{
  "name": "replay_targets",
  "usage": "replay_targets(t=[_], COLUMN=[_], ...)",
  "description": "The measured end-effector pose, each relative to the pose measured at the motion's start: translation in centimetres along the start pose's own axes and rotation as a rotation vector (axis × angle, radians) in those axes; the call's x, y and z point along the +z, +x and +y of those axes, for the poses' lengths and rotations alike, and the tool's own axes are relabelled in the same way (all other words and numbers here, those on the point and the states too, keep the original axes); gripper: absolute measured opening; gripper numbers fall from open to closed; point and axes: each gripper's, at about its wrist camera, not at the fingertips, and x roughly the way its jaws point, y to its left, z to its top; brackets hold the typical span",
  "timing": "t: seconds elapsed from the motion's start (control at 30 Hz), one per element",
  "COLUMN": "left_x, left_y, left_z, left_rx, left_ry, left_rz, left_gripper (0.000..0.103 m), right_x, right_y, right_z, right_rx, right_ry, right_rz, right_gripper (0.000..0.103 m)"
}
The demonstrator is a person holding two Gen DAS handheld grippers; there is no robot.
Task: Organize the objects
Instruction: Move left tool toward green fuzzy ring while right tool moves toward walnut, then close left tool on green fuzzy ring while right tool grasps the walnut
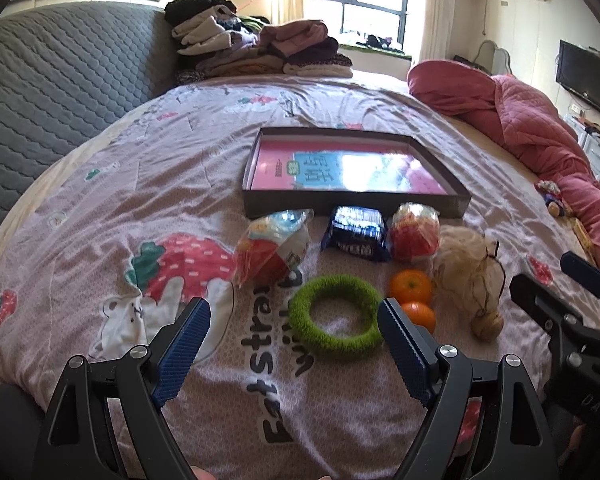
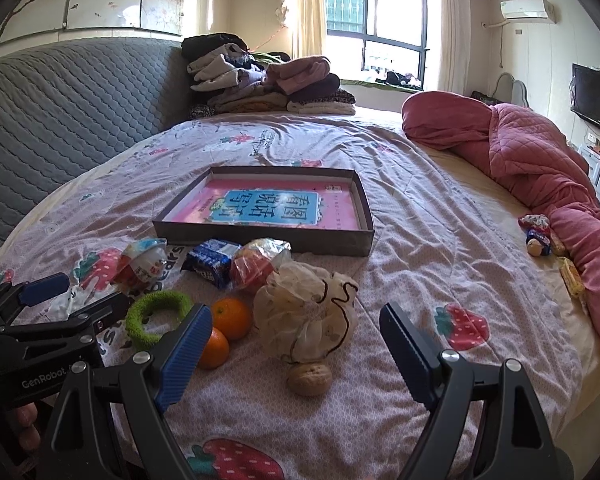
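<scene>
Likely first pick: green ring [image 1: 337, 317], just ahead of left gripper [image 1: 294, 320], jaws wide, empty. Right gripper [image 2: 296, 332] likewise spread; mesh puff [image 2: 306, 316] just ahead. Tray [image 1: 256, 210] beyond. Straddle ring's near rim, close gently.

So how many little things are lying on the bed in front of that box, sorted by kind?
Oranges: 2
Wrapped snack packets: 3, a red and white one, a dark blue one, a red one
Green fuzzy ring: 1
Cream mesh bath puff: 1
Walnut: 1
Total: 8
</scene>
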Motion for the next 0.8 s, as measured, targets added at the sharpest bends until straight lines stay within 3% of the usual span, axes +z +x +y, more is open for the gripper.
replay_targets(t=[0.8], left_x=[-3.2], left_y=[0.9], left_z=[0.3], left_rx=[-0.027], left_ry=[0.015], left_rz=[0.119], left_gripper=[0.086], right_x=[-3.1], right_y=[1.1], right_z=[-1.0], right_rx=[0.047], right_ry=[0.039], right_rz=[0.113], right_gripper=[0.085])
